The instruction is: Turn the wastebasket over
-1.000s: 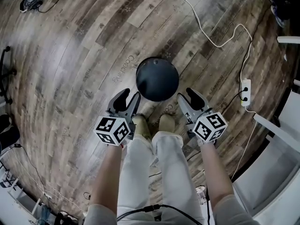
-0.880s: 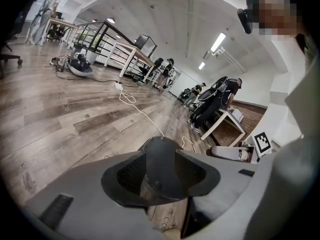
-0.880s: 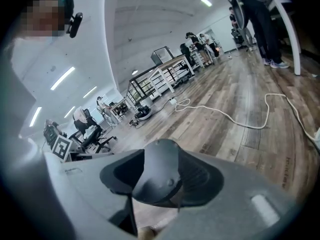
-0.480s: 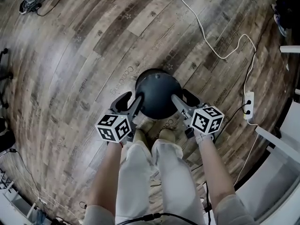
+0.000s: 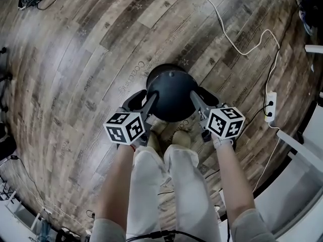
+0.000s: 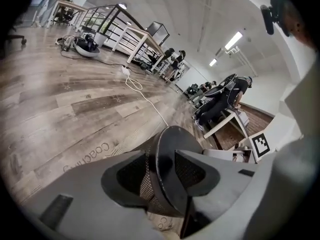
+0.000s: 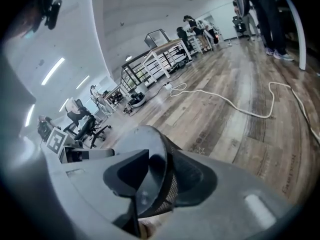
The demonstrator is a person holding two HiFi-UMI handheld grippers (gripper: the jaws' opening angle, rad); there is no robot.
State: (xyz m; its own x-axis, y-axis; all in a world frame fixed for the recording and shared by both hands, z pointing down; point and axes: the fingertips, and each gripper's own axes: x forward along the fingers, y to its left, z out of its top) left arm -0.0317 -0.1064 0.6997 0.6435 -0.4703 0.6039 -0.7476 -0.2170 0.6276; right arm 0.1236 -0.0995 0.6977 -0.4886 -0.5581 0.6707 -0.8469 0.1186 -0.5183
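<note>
A black mesh wastebasket [image 5: 171, 92] stands upside down on the wood floor, solid base up, just ahead of the person's feet. My left gripper [image 5: 145, 101] straddles the left edge of the base. Its jaws are closing: one lies outside on the mesh wall [image 6: 145, 171] and one over the base [image 6: 167, 144], with no firm press visible. My right gripper [image 5: 200, 96] straddles the right edge the same way. Its jaws are closing too, pinching the base rim [image 7: 150, 149] and the mesh below it.
A white cable [image 5: 237, 39] runs across the floor to a power strip [image 5: 271, 105] at the right. White furniture [image 5: 303, 150] stands at the right edge. The person's shoes [image 5: 166, 137] are right behind the basket. Desks and office chairs [image 6: 220, 101] stand far off.
Both grippers have dropped and moved forward from beside the person's feet onto the two sides of the basket's base. The base edge now sits between each pair of jaws.
</note>
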